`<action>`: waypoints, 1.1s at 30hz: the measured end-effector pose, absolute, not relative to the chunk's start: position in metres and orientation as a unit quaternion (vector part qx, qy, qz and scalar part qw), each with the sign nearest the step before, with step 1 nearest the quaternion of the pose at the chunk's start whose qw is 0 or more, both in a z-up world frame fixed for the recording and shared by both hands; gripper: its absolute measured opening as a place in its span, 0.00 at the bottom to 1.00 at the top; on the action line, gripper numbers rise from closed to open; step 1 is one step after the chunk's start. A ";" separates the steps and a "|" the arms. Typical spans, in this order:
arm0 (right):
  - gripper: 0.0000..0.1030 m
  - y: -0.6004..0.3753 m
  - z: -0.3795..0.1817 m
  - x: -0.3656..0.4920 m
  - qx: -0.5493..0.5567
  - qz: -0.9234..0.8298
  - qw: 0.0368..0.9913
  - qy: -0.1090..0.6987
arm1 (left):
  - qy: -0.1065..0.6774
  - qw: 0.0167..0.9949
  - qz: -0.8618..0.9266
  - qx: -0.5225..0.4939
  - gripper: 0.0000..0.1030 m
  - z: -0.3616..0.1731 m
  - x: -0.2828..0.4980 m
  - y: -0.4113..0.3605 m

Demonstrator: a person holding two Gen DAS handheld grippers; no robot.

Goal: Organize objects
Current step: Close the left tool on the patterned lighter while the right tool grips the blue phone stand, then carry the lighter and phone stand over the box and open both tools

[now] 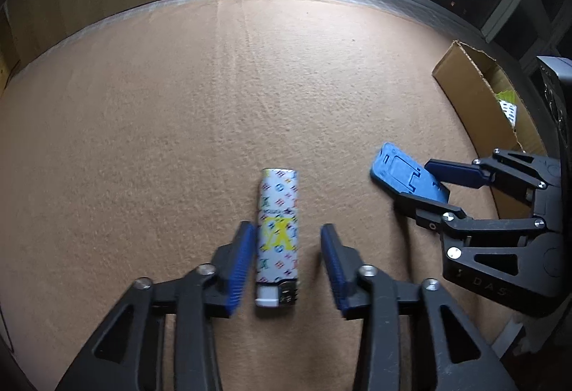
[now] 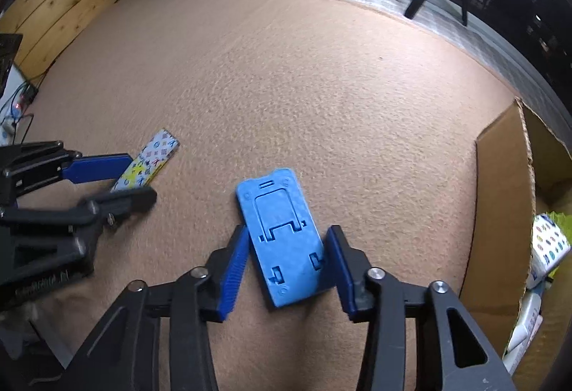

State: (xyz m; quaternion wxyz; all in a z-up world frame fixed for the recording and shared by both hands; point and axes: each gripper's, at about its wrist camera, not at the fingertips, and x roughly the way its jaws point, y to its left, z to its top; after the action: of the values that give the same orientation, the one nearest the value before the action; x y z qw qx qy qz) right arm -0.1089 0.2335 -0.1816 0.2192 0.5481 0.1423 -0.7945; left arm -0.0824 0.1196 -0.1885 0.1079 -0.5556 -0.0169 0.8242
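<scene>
Tan felt desk [image 1: 178,104] carried both items. Patterned lighter [image 1: 278,233] lay flat between left gripper [image 1: 286,265] fingers, one touching, other apart: not gripped. Blue phone stand [image 2: 282,237] sat skewed between right gripper [image 2: 286,265] fingers, touched both sides. Risk: uneven closing might spin lighter; skew might twist stand loose. Cardboard box [image 2: 500,194] waited rightward.

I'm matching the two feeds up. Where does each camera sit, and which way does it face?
Left wrist: on the left gripper, facing steeply down at the lighter between its fingers; the right gripper shows at right.
Right wrist: on the right gripper, facing steeply down at the blue phone stand; the left gripper shows at left.
Shared: lighter, stand, cardboard box, tan mat.
</scene>
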 end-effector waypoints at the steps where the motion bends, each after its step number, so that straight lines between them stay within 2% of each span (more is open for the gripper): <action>1: 0.34 0.235 -0.181 -0.110 0.549 -0.796 0.216 0.136 | -0.009 0.106 0.826 -0.554 0.44 -0.189 -0.083 0.123; 4: 0.33 0.243 -0.181 -0.113 0.552 -0.801 0.208 0.100 | 0.006 0.104 0.830 -0.547 0.44 -0.190 -0.081 0.128; 8: 0.32 0.249 -0.180 -0.112 0.552 -0.804 0.207 0.077 | 0.009 0.099 0.835 -0.541 0.24 -0.190 -0.080 0.125; 17: 0.32 0.263 -0.168 -0.106 0.539 -0.814 0.209 0.058 | -0.026 0.096 0.837 -0.538 0.24 -0.185 -0.073 0.115; 33: 0.32 0.312 -0.094 -0.083 0.465 -0.861 0.202 0.033 | -0.014 0.160 0.868 -0.471 0.24 -0.106 -0.070 0.181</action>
State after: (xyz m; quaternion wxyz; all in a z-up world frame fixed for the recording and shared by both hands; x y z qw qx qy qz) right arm -0.0827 0.3125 -0.0943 0.2018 0.4650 0.0331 -0.8614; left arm -0.0699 0.1807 -0.1063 0.1597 -0.4706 -0.0137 0.8676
